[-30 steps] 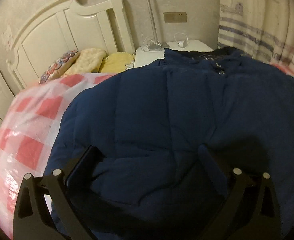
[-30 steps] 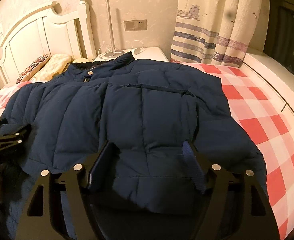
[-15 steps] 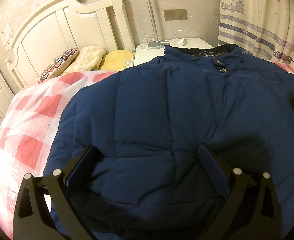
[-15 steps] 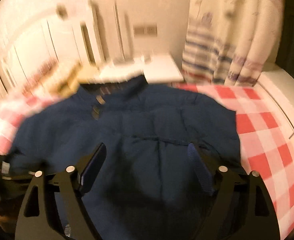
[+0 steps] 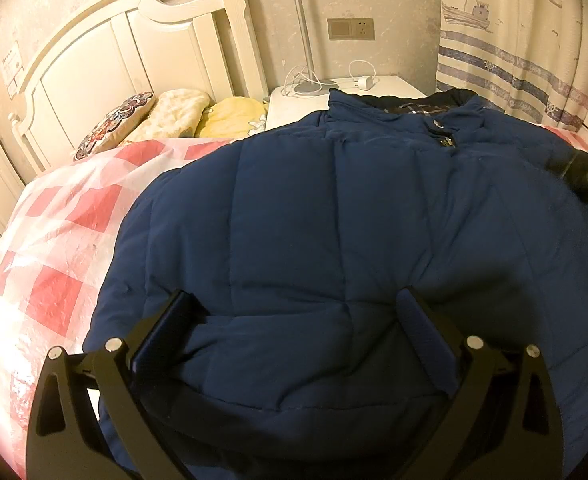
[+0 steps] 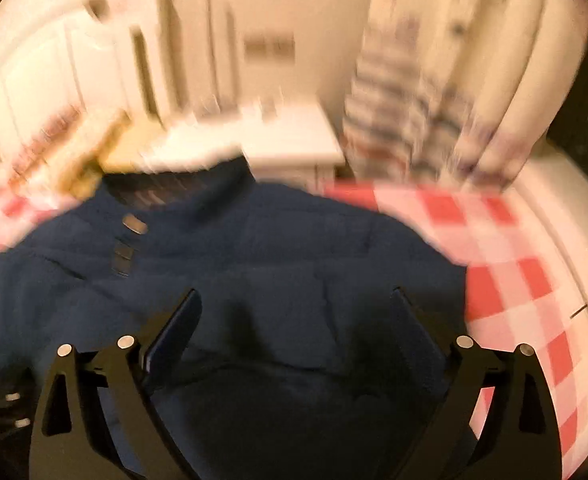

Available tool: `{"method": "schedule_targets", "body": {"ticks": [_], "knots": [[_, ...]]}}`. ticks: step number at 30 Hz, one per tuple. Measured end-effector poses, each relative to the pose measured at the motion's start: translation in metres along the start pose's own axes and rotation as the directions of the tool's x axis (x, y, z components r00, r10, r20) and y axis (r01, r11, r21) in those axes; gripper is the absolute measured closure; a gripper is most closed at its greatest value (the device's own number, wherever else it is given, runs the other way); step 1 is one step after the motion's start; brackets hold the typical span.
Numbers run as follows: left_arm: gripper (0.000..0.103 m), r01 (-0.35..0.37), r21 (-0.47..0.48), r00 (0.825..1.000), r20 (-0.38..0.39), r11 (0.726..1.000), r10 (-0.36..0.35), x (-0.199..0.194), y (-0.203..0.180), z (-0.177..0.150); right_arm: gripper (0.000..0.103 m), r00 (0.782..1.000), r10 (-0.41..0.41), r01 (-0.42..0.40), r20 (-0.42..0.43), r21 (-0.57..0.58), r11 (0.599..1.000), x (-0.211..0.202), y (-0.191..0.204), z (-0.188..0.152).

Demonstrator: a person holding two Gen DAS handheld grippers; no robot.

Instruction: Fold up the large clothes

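Two grippers hang over one navy padded jacket, which lies spread flat on the red-checked bed cover, collar toward the nightstand and hem toward the cameras, so its long axis runs straight away from both claws. Left gripper sits low over the hem on the jacket's left half, fingers spread wide with padding bulging between them; whether the pads press on it I cannot tell. Right gripper, its jaws having just been opening, stands wide apart above the right half, nothing pinched, in a blurred view. Its side edge lies just right of that claw, so the right hand seems nearer for the fold inward.
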State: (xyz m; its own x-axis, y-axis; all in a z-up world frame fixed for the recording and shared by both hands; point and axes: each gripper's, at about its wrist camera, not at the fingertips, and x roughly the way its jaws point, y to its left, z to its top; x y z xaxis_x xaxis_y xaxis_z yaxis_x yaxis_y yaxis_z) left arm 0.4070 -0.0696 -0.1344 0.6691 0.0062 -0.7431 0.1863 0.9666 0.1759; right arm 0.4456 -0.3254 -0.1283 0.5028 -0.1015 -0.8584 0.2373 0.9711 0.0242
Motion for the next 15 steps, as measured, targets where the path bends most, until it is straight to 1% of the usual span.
{"method": "schedule_targets", "body": {"ticks": [1, 2, 5, 6, 7, 8, 9, 10, 11, 12, 13, 14, 15], "knots": [[0.002, 0.000, 0.000, 1.000, 0.000, 1.000, 0.000, 0.000, 0.000, 0.000, 0.004, 1.000, 0.024, -0.024, 0.007, 0.010, 1.000, 0.003, -0.003, 0.001], [0.002, 0.002, -0.001, 1.000, -0.002, 1.000, -0.002, 0.000, 0.000, 0.000, 0.004, 1.000, 0.031, -0.031, 0.000, 0.011, 0.999, 0.004, -0.005, 0.002], [0.002, 0.006, -0.006, 1.000, -0.003, 1.000, -0.006, 0.001, 0.000, 0.000, 0.004, 1.000, 0.021, -0.021, -0.002, 0.006, 1.000, -0.002, -0.004, -0.002], [0.002, 0.006, -0.006, 1.000, -0.004, 1.000, -0.006, 0.001, 0.000, 0.000, 0.005, 1.000, 0.000, 0.000, 0.010, 0.025, 1.000, -0.011, -0.006, -0.005], [0.002, 0.006, -0.006, 1.000, -0.004, 1.000, -0.006, 0.001, 0.000, 0.000, 0.005, 0.999, -0.009, 0.007, 0.042, 0.047, 0.999, -0.025, -0.006, -0.011], [0.002, 0.005, -0.006, 1.000, -0.004, 1.000, -0.005, 0.001, 0.000, 0.000, 0.005, 0.996, 0.003, -0.009, 0.094, 0.062, 0.998, -0.043, -0.006, -0.017], [0.002, 0.006, -0.006, 1.000, -0.004, 1.000, -0.006, 0.001, 0.000, 0.000, 0.005, 0.985, 0.038, -0.049, 0.167, 0.058, 0.997, -0.067, -0.003, -0.029], [0.002, 0.006, -0.007, 1.000, -0.004, 1.000, -0.006, 0.001, 0.000, 0.000, 0.005, 0.976, 0.058, -0.067, 0.208, 0.038, 0.997, -0.082, 0.003, -0.038], [0.002, 0.006, -0.007, 1.000, -0.005, 1.000, -0.006, 0.001, 0.000, 0.000, 0.005, 0.971, 0.066, -0.070, 0.230, 0.008, 0.998, -0.093, 0.010, -0.047], [0.002, 0.007, -0.007, 1.000, -0.005, 1.000, -0.007, 0.001, 0.000, 0.000, 0.005, 0.973, 0.075, -0.066, 0.218, -0.049, 0.997, -0.098, 0.021, -0.061], [0.002, 0.007, -0.008, 1.000, -0.005, 1.000, -0.007, 0.001, 0.000, 0.000, 0.005, 0.980, 0.073, -0.056, 0.186, -0.097, 0.994, -0.095, 0.030, -0.069], [0.002, 0.009, -0.009, 1.000, -0.006, 1.000, -0.009, 0.001, 0.000, 0.000, 0.005, 0.988, 0.057, -0.035, 0.147, -0.145, 0.989, -0.086, 0.039, -0.078], [0.002, 0.009, -0.011, 1.000, -0.006, 1.000, -0.010, 0.001, 0.001, 0.000, 0.004, 0.992, 0.015, 0.010, 0.127, -0.197, 0.980, -0.072, 0.048, -0.089]]}}
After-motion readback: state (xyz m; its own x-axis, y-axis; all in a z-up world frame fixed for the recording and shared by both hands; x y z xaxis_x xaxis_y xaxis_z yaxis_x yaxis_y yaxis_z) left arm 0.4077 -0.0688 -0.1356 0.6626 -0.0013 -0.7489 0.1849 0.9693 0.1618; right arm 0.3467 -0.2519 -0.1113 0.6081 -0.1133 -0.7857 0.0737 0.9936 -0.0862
